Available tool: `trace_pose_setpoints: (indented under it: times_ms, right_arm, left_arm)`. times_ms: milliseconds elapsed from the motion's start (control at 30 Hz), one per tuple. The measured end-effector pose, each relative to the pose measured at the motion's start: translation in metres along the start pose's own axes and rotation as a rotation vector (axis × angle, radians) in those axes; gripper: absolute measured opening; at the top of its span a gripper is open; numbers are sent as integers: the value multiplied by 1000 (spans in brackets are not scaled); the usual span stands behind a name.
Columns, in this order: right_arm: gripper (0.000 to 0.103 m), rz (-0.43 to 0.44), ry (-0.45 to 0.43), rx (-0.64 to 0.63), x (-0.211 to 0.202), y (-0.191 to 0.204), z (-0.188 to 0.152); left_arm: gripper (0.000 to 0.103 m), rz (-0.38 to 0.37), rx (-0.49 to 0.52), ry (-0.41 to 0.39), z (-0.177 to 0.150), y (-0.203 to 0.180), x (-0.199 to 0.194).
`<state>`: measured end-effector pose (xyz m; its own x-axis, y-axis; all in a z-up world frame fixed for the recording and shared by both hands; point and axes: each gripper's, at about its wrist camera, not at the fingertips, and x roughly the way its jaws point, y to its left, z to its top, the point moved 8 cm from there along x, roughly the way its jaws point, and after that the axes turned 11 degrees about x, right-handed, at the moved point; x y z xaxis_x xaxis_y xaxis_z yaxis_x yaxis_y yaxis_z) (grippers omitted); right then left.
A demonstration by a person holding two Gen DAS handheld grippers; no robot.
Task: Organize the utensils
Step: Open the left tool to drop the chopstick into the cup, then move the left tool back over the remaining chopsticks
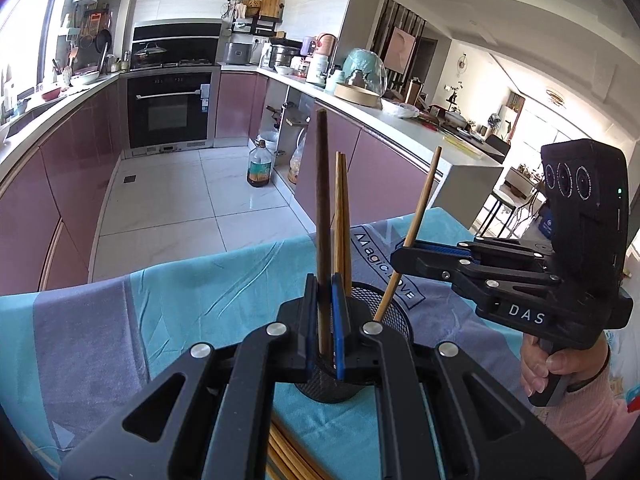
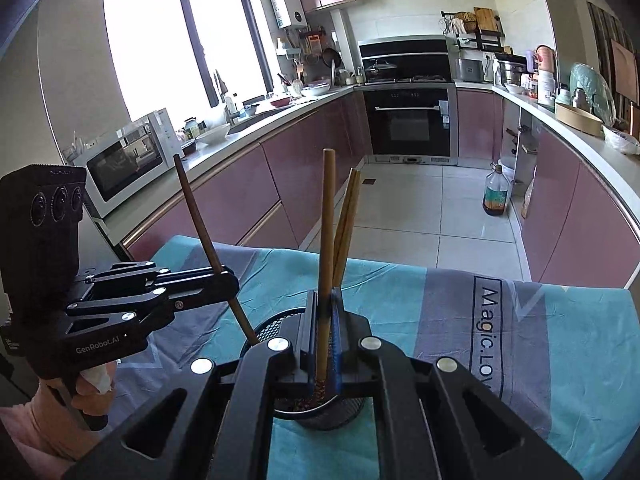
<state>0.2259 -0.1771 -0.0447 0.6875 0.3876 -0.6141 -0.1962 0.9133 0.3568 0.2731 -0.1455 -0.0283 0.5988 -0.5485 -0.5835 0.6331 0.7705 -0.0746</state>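
The left gripper (image 1: pixel 325 280) is squeezed tight on a dark brown chopstick (image 1: pixel 322 200). The stick stands almost straight up, and its bottom end goes down into a black mesh cup (image 1: pixel 384 308). The right gripper (image 2: pixel 325 294) is squeezed tight on a light brown chopstick (image 2: pixel 327 240). This one stands up too, with its bottom end over the same cup. Two more light chopsticks (image 2: pixel 347 224) already stand in the cup, leaning together.

The cup sits on a blue and grey cloth (image 1: pixel 192 304) with letters on it. More light sticks (image 1: pixel 288 456) lie on the cloth near the bottom edge of the left view.

A person's hand (image 1: pixel 548 368) in a pink sleeve holds the right gripper's handle.

Behind is a kitchen with pink cupboards (image 2: pixel 304 148), a black oven (image 2: pixel 410 120), a white microwave (image 2: pixel 128 160), a bright window (image 2: pixel 180 40) and a bottle (image 2: pixel 496 196) on the tiled floor.
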Motion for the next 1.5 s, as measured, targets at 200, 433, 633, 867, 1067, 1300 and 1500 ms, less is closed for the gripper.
trace_pose_setpoints:
  times_ms: [200,433,633,867,1067,1300,1500]
  right_arm:
    - [8,-8,-4,32,5,-5,4]
    - [15,-2,-22,69,5,-10,6]
    - [16,18,-34,67,0,-8,2]
    - [21,53,-53,40,-12,7,-7]
    - [27,122,-34,-20,-24,34,-29]
    - [29,163,38,-45,-17,51,-66]
    - [29,164,135,-4,6,45,-102]
  left_arm:
    - [8,16,-9,18,4,4,14]
    - [11,31,-36,22,-3,12,19]
    - [13,56,-50,4,-13,14,9]
    - [20,107,-61,-43,-25,21,-16]
    - [27,157,-57,-56,-44,26,-38]
    - [28,164,-59,13,-90,22,-40]
    - [29,147,-76,92,-136,15,-29]
